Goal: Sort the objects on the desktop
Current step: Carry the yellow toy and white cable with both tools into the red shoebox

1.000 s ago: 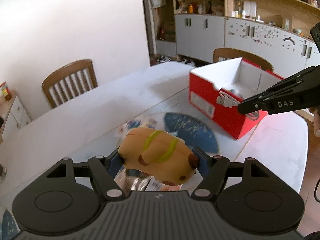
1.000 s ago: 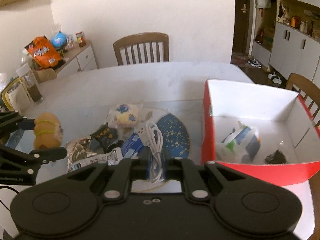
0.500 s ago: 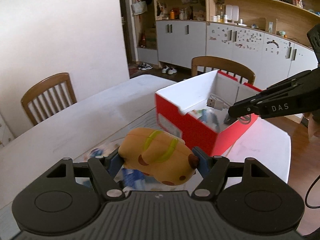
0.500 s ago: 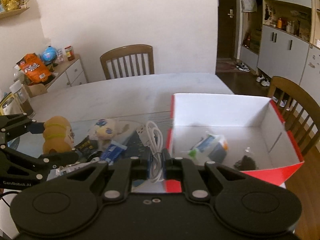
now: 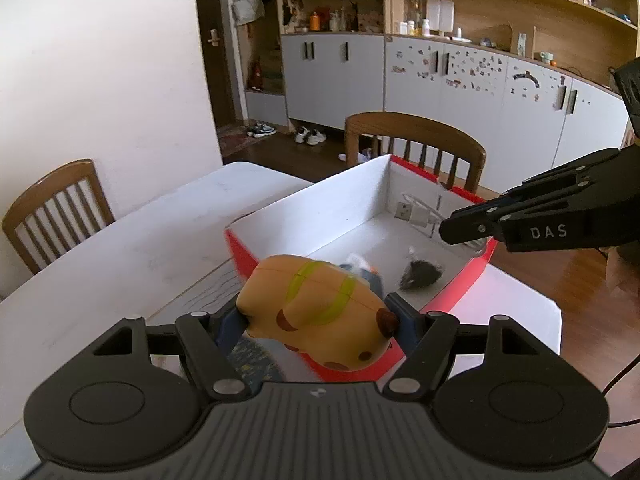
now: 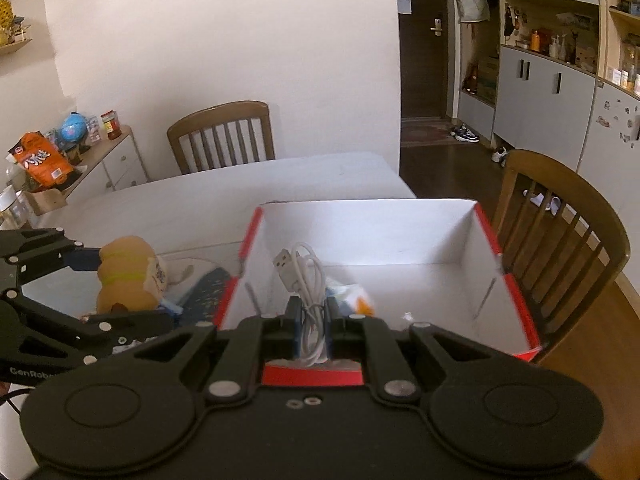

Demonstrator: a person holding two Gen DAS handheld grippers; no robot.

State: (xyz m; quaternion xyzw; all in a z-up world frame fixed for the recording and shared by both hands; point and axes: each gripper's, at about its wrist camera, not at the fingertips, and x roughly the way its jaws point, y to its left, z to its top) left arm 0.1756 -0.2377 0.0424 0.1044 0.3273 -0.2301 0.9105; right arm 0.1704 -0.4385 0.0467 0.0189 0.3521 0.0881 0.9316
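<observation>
Toy [image 5: 320,312]: orange, green-striped, pinched by its ends in the left gripper [image 5: 318,320], carried above the box's [image 5: 304,208] near red corner. Cable [image 6: 308,280]: white, coiled, USB plug uppermost, clamped between the nearly closed jaws of the right gripper [image 6: 311,328], held over the box interior by its near wall. Box: red outside, white inside, set at the table's [image 5: 120,240] far corner; a packet [image 6: 352,300] and a dark item [image 5: 420,274] are already contained. Step judged: transport to the box, both loads unreleased. Next move judged: each load to be brought clear inside the rim, then the jaws spread.
</observation>
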